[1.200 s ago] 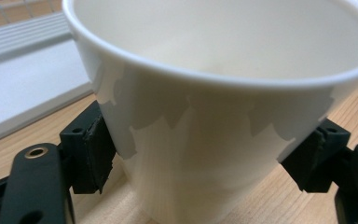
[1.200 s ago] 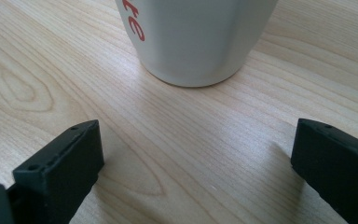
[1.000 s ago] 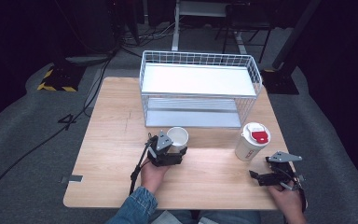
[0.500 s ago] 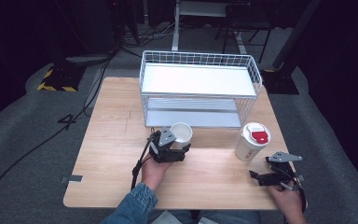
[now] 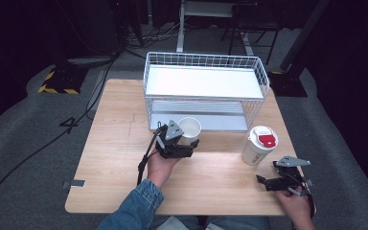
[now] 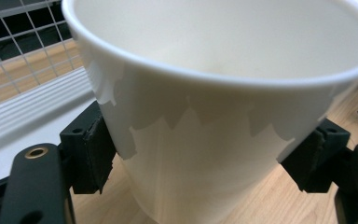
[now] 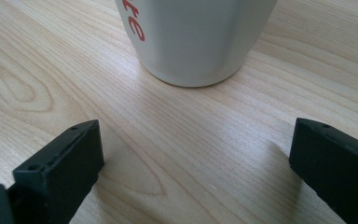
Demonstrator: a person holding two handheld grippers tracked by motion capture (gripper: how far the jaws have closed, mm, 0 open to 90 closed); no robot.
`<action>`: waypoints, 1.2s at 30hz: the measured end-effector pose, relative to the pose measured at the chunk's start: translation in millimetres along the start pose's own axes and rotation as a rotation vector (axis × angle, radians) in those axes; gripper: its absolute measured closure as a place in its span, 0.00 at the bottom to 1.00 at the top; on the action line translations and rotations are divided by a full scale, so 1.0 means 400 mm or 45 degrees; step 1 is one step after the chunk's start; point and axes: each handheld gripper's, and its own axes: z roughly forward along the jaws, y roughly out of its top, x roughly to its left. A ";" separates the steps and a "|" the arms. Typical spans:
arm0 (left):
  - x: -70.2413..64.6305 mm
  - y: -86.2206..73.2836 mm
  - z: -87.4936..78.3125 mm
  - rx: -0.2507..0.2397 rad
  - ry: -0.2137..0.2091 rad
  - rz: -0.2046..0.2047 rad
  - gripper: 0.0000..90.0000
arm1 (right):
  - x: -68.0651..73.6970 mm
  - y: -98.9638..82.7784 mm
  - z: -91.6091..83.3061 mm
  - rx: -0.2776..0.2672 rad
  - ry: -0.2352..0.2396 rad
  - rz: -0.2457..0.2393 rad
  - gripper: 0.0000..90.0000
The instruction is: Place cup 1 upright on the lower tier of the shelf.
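A person seated at a pale wooden worktop (image 5: pixel 110 143) is gripping an open white paper cup (image 5: pixel 189 128) with the left tool (image 5: pixel 190 146), whose two black jaws are pressing against opposite sides of the cup wall, as the left gripper view is showing at close range. The cup is sitting just in front of the lower tier of a white wire rack (image 5: pixel 206 62) that is standing at the far side of the worktop, and whether its base is touching the wood or hanging just above it cannot be told. The step in hand is looking like a carry of the cup toward the rack; the next move is likely calling for a steady lift and a level path, since an open thin-walled cup is apt to buckle under a hard squeeze. The right tool (image 5: pixel 268 182) is resting near the front right corner with its jaws spread wide and holding nothing, pointing at a lidded white cup (image 5: pixel 259 146) with a red tab and red lettering, which is standing upright just beyond it. The room around is lying dark, with grey carpet (image 5: pixel 24 143), trailing cables and a yellow-and-black striped block (image 5: pixel 57 81) on the floor.
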 end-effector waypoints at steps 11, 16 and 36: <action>0.027 0.028 0.033 -0.002 0.012 -0.016 0.25 | 0.000 0.000 0.000 -0.001 -0.004 0.004 0.03; 0.039 0.037 0.057 -0.022 0.032 -0.019 0.25 | 0.000 0.000 0.001 -0.001 -0.004 0.004 0.03; 0.065 0.052 0.158 -0.028 0.171 -0.057 0.24 | 0.000 0.000 0.000 -0.001 -0.003 0.004 0.03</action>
